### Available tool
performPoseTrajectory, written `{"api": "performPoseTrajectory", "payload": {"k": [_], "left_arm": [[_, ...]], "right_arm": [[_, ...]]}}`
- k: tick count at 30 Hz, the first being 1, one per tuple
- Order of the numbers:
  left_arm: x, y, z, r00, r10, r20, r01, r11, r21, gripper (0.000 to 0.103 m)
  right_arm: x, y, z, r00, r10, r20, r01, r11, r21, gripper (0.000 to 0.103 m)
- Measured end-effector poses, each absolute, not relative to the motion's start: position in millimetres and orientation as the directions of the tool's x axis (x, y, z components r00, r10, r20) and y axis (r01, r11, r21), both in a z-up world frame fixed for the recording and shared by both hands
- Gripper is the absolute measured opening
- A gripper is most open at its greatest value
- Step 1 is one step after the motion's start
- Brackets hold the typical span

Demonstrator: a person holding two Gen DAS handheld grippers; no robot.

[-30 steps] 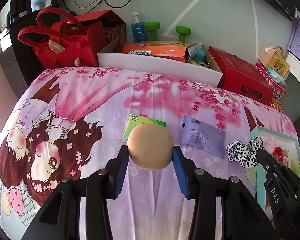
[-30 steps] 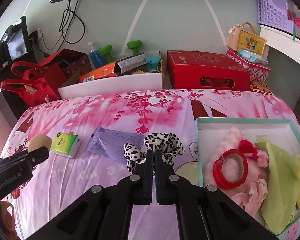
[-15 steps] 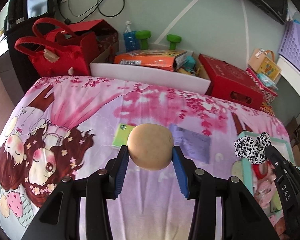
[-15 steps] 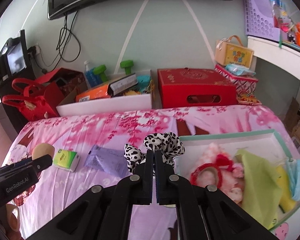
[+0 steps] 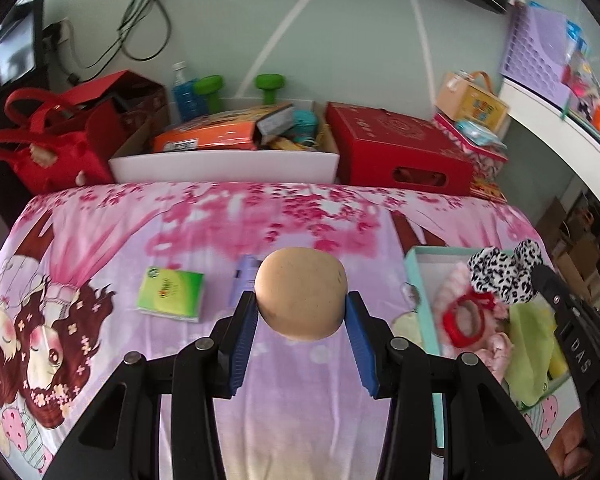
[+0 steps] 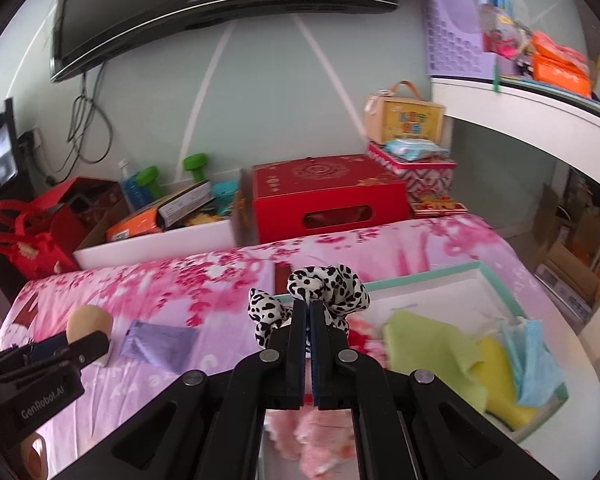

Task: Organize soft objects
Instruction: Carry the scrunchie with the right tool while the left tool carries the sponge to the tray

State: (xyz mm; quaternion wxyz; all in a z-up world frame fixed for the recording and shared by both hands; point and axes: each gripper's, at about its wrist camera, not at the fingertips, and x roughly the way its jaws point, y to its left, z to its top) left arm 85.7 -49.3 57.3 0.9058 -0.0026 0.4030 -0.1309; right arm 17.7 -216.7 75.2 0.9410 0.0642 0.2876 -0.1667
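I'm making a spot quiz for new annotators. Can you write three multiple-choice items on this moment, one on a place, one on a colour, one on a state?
1. Where does the green tissue pack lie?
A. On the pink printed bedspread
B. In the teal-rimmed box
C. In the white bin

2. What colour are the dumbbells by the wall?
A. Red
B. Green
C. Blue

3. What are the right tongs doing?
A. Standing open
B. Clamping the spotted black-and-white scrunchie
C. Holding a bottle

Key: A, the pack rests on the bedspread, left of the box; B, both heads are green; B, the jaws are shut on the scrunchie's fabric.
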Motion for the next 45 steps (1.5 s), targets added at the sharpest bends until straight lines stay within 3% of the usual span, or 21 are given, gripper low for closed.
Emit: {"api": "performPoseTrajectory", "payload": {"k": [23, 45], "left_arm": [[53.9, -179.2, 52.6, 0.564, -0.439, -0.7, 0.536, 0.839, -0.095, 0.046], [56.3, -220.5, 25.9, 0.527, -0.462, -0.714, 0.588, 0.805, -0.087, 0.047]], "right_arm": [[-26.5, -305.7, 73.5, 0.702, -0.424, -0.572, 0.548, 0.835, 0.054, 0.002], [-28.2, -323.8, 60.9, 0.674, -0.42, -0.608, 0.575, 0.815, 0.075, 0.002]]}}
